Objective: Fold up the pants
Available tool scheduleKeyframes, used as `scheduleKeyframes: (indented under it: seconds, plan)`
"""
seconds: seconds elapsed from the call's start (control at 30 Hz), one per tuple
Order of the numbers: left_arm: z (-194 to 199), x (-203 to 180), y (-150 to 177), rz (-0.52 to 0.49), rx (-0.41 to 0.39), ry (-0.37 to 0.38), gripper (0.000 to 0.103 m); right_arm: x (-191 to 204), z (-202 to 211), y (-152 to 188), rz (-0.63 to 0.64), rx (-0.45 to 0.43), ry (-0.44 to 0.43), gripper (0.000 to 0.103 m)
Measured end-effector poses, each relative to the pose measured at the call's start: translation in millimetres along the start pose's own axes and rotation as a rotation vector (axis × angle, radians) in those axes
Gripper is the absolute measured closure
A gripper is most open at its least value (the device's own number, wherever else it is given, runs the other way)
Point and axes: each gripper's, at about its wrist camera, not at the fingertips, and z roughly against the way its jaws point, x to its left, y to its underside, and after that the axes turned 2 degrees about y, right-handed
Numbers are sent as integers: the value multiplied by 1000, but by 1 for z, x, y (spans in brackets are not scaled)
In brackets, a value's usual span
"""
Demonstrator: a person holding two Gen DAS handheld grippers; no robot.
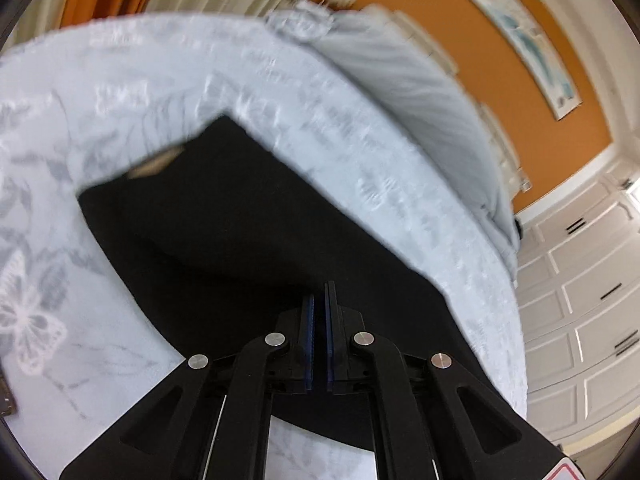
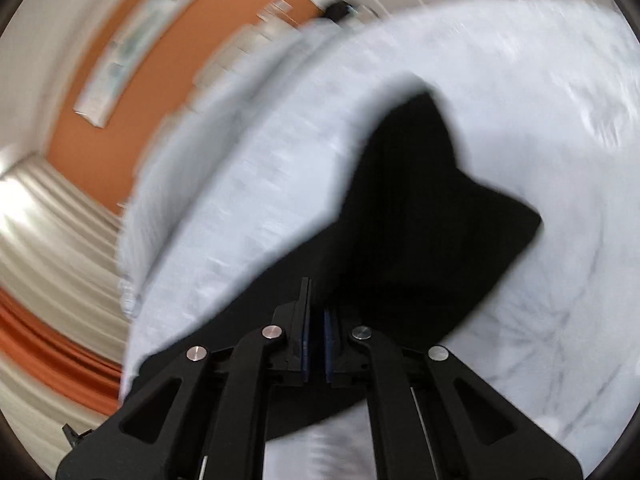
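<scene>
Black pants (image 1: pixel 220 208) lie spread on a pale blue bedspread (image 1: pixel 120 80), with a tan patch (image 1: pixel 156 164) showing at their far open end. My left gripper (image 1: pixel 320 290) is shut, and a raised ridge of the black cloth runs right up into its blue pads. In the right wrist view the pants (image 2: pixel 420 220) bunch up and rise from the bed toward my right gripper (image 2: pixel 318 298). That gripper is shut too, with black fabric drawn in at its tips. Both views are blurred by motion.
The bedspread (image 2: pixel 520 80) carries grey leaf and butterfly prints. A striped pillow (image 1: pixel 420 92) lies at the head of the bed below an orange wall with a framed picture (image 1: pixel 520 36). White panelled wardrobe doors (image 1: pixel 580 300) stand beside the bed. Cream and orange curtains (image 2: pixel 48 240) hang on the other side.
</scene>
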Motion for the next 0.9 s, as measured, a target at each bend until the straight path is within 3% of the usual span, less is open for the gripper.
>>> scheduleKeyframes:
  seconds: [0.1, 0.2, 0.27, 0.37, 0.47, 0.53, 0.57, 0.6, 0.63, 0.67, 0.7, 0.73, 0.77, 0.8, 0.9]
  plan:
    - [23, 22, 8, 31, -21, -12, 101, 21, 9, 6, 51, -9, 15, 99]
    - [12, 71, 16, 164, 87, -93, 101, 0, -23, 23, 14, 139, 201, 99]
    - [4, 87, 18, 229, 132, -122, 101, -11, -23, 26, -29, 160, 186, 99]
    - [12, 73, 15, 174, 84, -132, 101, -4, -9, 21, -29, 111, 156, 99]
    - [22, 65, 18, 95, 20, -264, 101, 9, 2, 22, -8, 65, 139, 98]
    - [22, 74, 20, 140, 19, -360, 101, 0, -6, 27, -38, 120, 235, 91]
    - [25, 78, 19, 165, 14, -353, 101, -11, -16, 24, -56, 148, 268, 94]
    - [29, 79, 15, 190, 4, -320, 99, -18, -14, 25, -88, 147, 249, 93]
    - [33, 80, 15, 206, -10, -283, 88, -21, -7, 24, -120, 128, 236, 92]
    - [38, 78, 15, 212, -29, -264, 58, -19, 2, 23, -138, 96, 250, 83]
    - [40, 76, 14, 210, -43, -279, 42, -20, 8, 24, -137, 76, 261, 64]
    - [41, 73, 12, 215, -59, -304, 23, -14, 16, 25, -126, 40, 276, 50]
    - [42, 73, 11, 236, -81, -319, 23, -8, 21, 25, -111, 7, 279, 28]
    - [41, 73, 8, 254, -88, -316, 22, -8, 25, 26, -104, -7, 278, 20]
    - [23, 82, -1, 310, -52, -318, 17, -3, 20, 29, -108, -22, 306, 21]
